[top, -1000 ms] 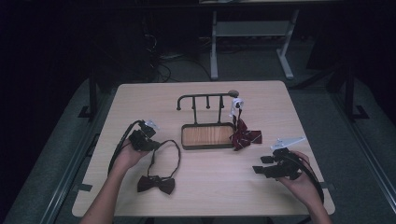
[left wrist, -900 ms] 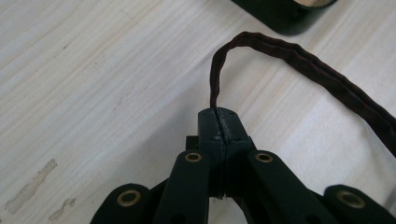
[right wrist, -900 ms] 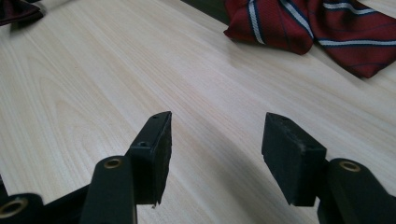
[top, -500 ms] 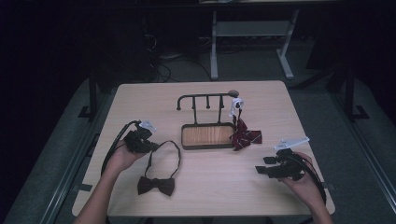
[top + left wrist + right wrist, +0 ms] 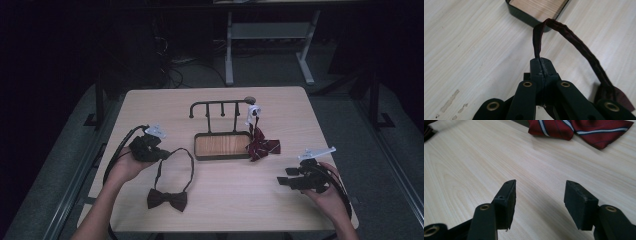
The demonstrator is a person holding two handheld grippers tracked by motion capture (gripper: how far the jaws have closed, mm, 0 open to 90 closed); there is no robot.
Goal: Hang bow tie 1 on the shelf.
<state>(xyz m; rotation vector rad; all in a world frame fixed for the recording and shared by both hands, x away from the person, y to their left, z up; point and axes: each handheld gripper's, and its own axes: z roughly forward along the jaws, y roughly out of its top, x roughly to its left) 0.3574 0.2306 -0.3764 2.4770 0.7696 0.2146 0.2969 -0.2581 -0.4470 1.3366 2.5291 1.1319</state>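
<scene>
Pale table (image 5: 220,200); left hand-held gripper (image 5: 541,65) pinches bow-tie strap (image 5: 574,40); right hand-held gripper (image 5: 539,195) gapes empty.

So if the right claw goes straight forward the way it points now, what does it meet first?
Probably the red striped bow tie. The open right claw has bare table ahead of it, then that tie lies at the far end of its line, though depth is hard to judge.

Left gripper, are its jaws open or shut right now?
Shut. In the left gripper view, the left gripper's jaws are pressed together on the dark bow tie's strap, which loops up from them.
</scene>
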